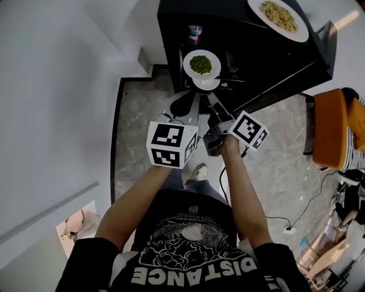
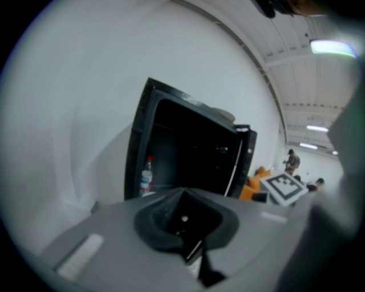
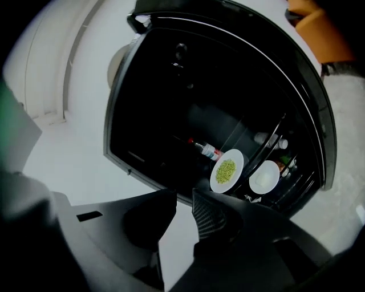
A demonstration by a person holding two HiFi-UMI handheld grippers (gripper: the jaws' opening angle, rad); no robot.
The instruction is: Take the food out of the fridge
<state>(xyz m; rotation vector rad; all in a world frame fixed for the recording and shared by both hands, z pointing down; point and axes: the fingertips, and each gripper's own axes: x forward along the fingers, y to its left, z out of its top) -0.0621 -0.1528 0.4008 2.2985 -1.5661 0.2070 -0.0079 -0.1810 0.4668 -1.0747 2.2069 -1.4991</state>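
The black fridge (image 1: 268, 57) stands open ahead of me. On a shelf inside sits a white plate of green food (image 1: 201, 64) (image 3: 226, 170), with a small empty white dish (image 1: 206, 84) (image 3: 264, 177) beside it and a bottle (image 1: 195, 33) (image 3: 208, 149) (image 2: 146, 177) further in. Both grippers hover in front of the fridge, short of the shelf. My left gripper (image 1: 185, 108) (image 2: 182, 194) has its jaws closed together with nothing in them. My right gripper (image 1: 219, 117) (image 3: 183, 197) shows a narrow gap between its pads, and nothing is between them.
A plate of yellow food (image 1: 278, 17) rests on top of the fridge. An orange chair (image 1: 333, 128) stands to the right, and a cable runs to a floor socket (image 1: 290, 230). A white wall (image 1: 57, 85) closes the left side. People (image 2: 292, 161) stand far off.
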